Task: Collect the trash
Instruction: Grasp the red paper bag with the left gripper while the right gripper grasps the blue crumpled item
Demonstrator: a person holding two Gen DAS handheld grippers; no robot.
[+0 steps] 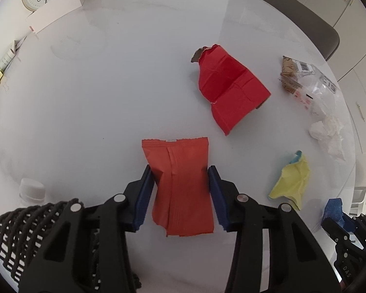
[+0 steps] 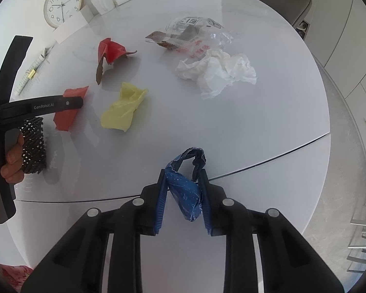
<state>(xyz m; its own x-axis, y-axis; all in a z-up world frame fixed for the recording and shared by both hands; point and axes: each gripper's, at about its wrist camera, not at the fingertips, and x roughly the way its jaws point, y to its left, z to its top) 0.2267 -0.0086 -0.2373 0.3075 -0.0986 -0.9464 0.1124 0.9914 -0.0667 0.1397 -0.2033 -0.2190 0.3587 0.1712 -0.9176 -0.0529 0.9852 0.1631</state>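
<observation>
Trash lies spread over your big white round table (image 2: 268,127), and you already have two bits of it in your claws. Biggest of the loose bits is the folded red paper bag (image 1: 231,88), lying flat near the middle, well away from both hands. Next comes the crumpled white tissue (image 2: 219,73), and just behind it, touching it, the clear plastic wrapper (image 2: 195,31) with a brown torn part. The yellow scrunched wrapper (image 2: 124,109) sits between your two hands, near the left one.

Your left gripper (image 1: 180,183) points steeply down at the table, so its two blue pads can squeeze the orange-red snack packet (image 1: 183,185) from both sides. The pads press on the packet's sides, so it looks held, with the jaws about half closed around its width.

Your right gripper (image 2: 183,190) also points down. Its jaws are nearly shut and pinch the small blue crumpled wrapper (image 2: 185,193), which is thin, so the claw had to close far.

A black mesh basket (image 1: 19,234) stands right beside your left hand (image 2: 12,156). It is likely the bin, kept close so each drop is short.
</observation>
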